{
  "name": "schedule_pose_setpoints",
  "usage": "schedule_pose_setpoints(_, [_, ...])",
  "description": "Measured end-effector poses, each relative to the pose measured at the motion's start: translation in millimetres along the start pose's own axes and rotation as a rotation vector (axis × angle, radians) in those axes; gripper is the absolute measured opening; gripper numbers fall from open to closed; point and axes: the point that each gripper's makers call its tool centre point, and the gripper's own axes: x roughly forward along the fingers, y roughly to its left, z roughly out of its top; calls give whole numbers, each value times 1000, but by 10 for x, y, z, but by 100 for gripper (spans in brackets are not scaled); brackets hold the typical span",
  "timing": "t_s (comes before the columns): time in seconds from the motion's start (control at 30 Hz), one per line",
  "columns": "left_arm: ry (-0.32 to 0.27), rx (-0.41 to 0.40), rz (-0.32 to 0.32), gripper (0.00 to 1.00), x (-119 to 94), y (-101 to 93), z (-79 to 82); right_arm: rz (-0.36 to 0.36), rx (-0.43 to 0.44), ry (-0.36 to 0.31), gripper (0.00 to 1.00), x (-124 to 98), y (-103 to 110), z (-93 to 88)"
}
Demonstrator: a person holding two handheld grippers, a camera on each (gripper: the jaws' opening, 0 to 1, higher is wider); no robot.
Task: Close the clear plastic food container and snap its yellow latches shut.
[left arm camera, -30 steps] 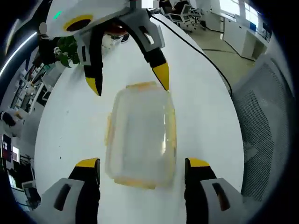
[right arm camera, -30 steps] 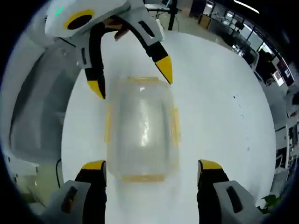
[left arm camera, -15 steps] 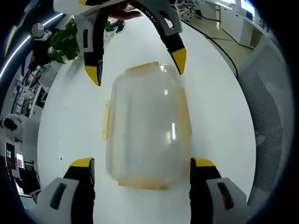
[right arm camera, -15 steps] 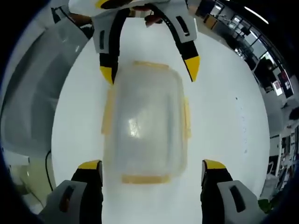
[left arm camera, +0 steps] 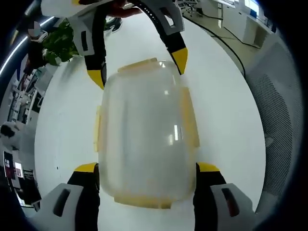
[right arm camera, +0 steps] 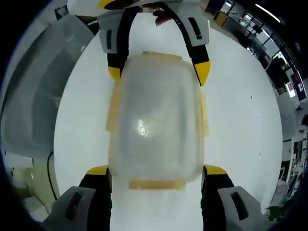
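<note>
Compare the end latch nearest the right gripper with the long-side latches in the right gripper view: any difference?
The near end latch is a short bar lying crosswise between the right gripper's open jaws; the side latches run lengthwise along the container and are longer. Both are translucent yellow, splayed outward from the lid, apparently unsnapped.

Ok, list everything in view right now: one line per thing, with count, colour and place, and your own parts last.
Food container: one, clear plastic, lid on, lying on the table between both grippers' jaws.
Latches: four, yellow, one on each side of the container.
Table: one, white, under the container.
Plant: one, green, at the table's far edge in the left gripper view.
Cable: one, dark, running along the table's edge.
Chair: one, grey mesh, beside the table.
Left gripper: jaws black with yellow tips, open, flanking one end of the container.
Right gripper: same colours, open, flanking the opposite end.
</note>
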Motion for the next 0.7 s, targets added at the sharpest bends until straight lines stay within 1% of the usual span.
schedule_pose_setpoints(0.37, [-6, -5, 4, 80, 1, -12, 2, 1, -1, 2, 75, 3, 9, -4])
schedule_pose_setpoints(0.7, [4, -3, 7, 79, 1, -20, -2, 3, -2, 8, 75, 0, 20, 2])
